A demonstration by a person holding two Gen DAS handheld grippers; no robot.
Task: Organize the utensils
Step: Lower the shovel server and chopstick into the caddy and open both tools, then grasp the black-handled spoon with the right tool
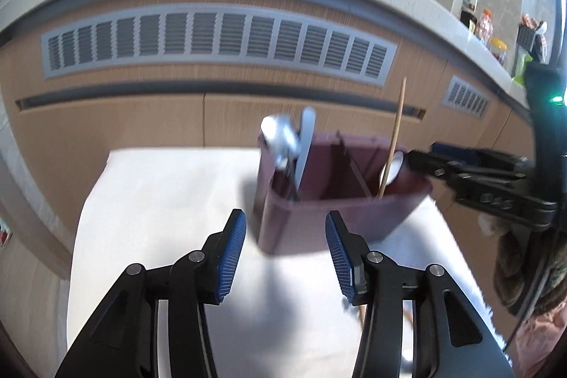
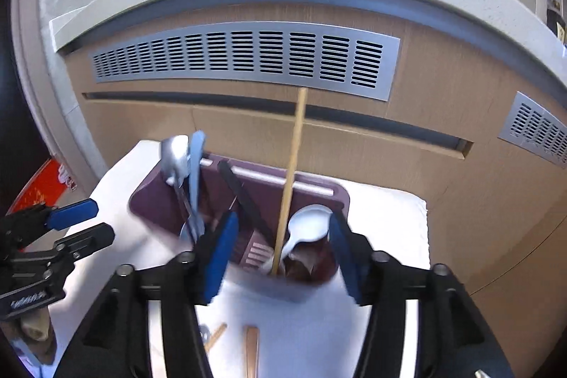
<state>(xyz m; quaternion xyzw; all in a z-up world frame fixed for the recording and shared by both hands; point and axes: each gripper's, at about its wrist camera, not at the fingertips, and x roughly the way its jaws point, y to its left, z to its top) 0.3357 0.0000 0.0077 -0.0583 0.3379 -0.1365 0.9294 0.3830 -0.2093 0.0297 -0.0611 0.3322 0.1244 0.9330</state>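
Observation:
A maroon utensil caddy point(image 1: 340, 218) point(image 2: 319, 190) stands on a white table. Its left compartment holds a metal spoon point(image 1: 280, 137) point(image 2: 175, 154) and a pale blue utensil point(image 1: 305, 144) point(image 2: 195, 165). Its right compartment holds a wooden chopstick point(image 1: 393, 137) point(image 2: 292, 172) and a white spoon point(image 1: 392, 167) point(image 2: 306, 225). A black utensil point(image 2: 244, 197) leans in the middle. My left gripper point(image 1: 285, 250) is open and empty, just in front of the caddy. My right gripper point(image 2: 281, 257) is open and empty above the caddy's near rim, and shows at the right of the left wrist view point(image 1: 471, 172).
Wooden utensil ends point(image 2: 251, 353) lie on the white table point(image 1: 159, 201) near the right gripper's base. A wood-fronted counter with grey vents point(image 1: 212, 41) point(image 2: 244, 59) rises right behind the table. Bottles point(image 1: 483, 23) stand on the counter at far right.

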